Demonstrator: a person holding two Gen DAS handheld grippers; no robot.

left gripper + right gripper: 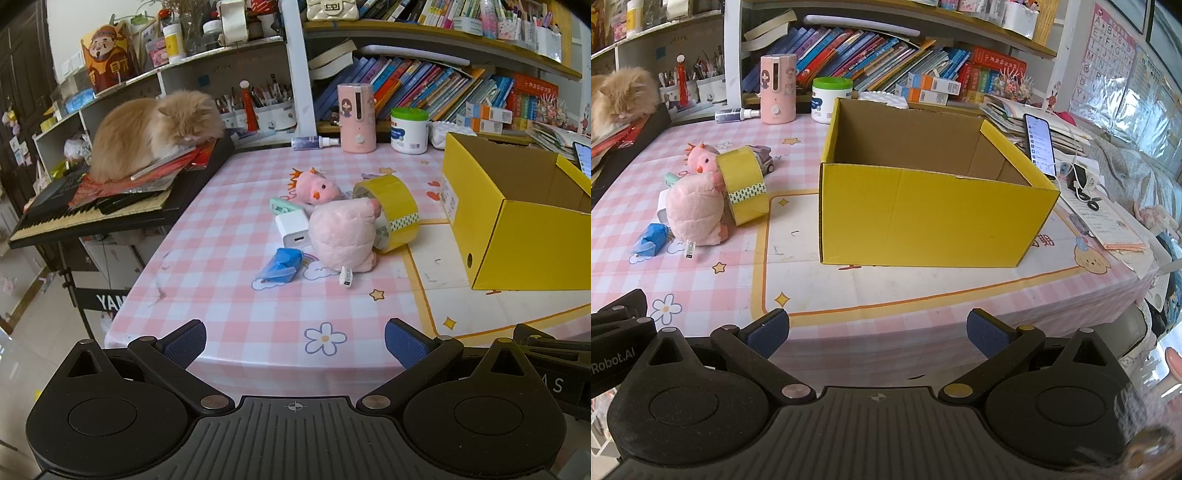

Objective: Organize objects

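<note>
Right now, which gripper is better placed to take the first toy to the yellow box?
Probably left. The left gripper, open, faces the pink plush toy directly; the right gripper faces the yellow box.

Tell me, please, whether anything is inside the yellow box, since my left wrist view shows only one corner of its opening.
Observer: In the right wrist view the yellow box shows bare cardboard walls and nothing in it, though the floor behind its near wall is hidden.
Operator: Thank you. Is anything hidden behind the tape roll?
Observer: Yes, what looks like a small grey toy car sits just behind the tape roll.
Operator: And is the right claw free?
Observer: The right claw is open with nothing between its pads, over the near edge of the table, in front of the box.
</note>
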